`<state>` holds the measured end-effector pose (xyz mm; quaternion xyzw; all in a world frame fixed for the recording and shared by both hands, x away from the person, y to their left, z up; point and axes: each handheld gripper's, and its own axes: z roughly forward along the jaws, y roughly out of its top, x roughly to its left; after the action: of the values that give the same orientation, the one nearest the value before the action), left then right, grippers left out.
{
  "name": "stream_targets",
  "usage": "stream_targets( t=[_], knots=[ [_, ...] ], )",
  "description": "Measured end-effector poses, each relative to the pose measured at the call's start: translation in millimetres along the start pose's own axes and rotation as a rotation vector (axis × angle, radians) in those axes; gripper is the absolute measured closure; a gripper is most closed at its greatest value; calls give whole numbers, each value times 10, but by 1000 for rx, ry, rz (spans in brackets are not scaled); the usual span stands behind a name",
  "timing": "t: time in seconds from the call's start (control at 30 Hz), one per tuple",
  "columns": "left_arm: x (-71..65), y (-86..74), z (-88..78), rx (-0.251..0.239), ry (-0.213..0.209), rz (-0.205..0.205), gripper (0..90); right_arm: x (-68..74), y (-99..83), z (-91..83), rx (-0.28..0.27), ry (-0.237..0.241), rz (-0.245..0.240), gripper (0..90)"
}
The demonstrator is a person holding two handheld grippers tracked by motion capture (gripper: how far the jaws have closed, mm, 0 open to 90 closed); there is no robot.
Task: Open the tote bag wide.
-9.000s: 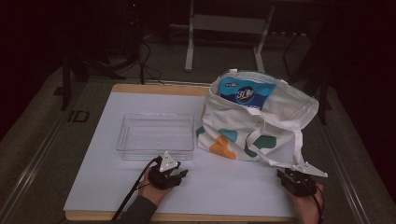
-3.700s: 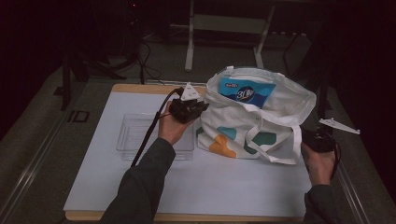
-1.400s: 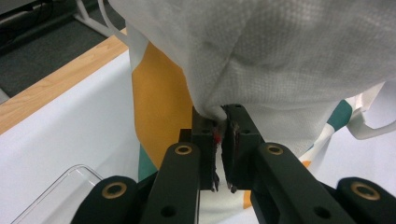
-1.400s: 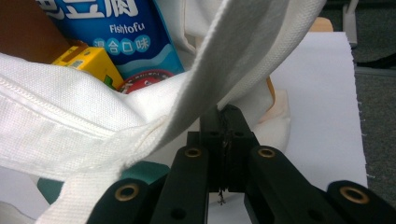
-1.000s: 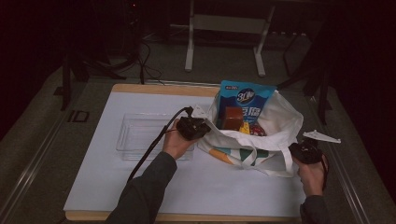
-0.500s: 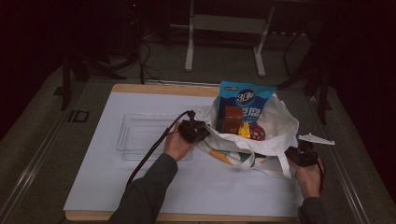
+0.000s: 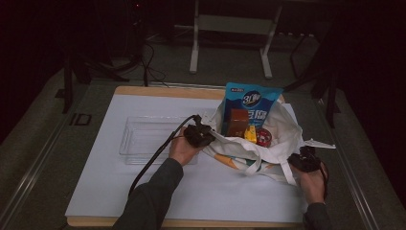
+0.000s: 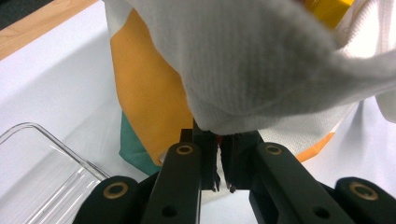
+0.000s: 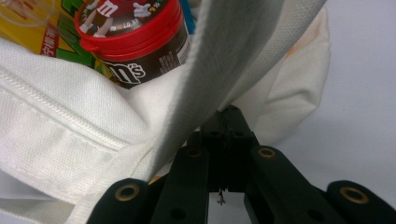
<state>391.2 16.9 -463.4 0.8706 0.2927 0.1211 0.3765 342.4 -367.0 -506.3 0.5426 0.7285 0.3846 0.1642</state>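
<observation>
Both grippers are pulling the tote bag [image 7: 258, 148] mouth apart so its contents are reachable. Left gripper [image 7: 200, 135] at the bag's 9 o'clock, jaws clamped on the rim cloth [image 8: 261, 88]. Right gripper [image 7: 306, 160] at 4 o'clock, jaws fully closed on the strap [image 9: 224, 70]. Bag sits at table centre-right; clear tray [image 7: 143, 141] at its 9 o'clock looks like the drop spot. Blue snack bag [image 7: 251, 103] and candy tub [image 9: 133, 35] stand exposed.
</observation>
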Motion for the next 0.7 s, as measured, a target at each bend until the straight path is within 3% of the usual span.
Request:
stream_targets(
  t=[0.23, 0.53, 0.7],
  knots=[
    [9, 7, -40, -5, 1, 3, 809, -7, 25, -53, -14, -13, 7, 875],
    [18, 37, -174, -51, -27, 8, 645, -44, 31, -176, -23, -39, 18, 778],
    [13, 46, -246, -66, -28, 14, 600, -68, 29, -252, -42, -43, 28, 749]
  ],
)
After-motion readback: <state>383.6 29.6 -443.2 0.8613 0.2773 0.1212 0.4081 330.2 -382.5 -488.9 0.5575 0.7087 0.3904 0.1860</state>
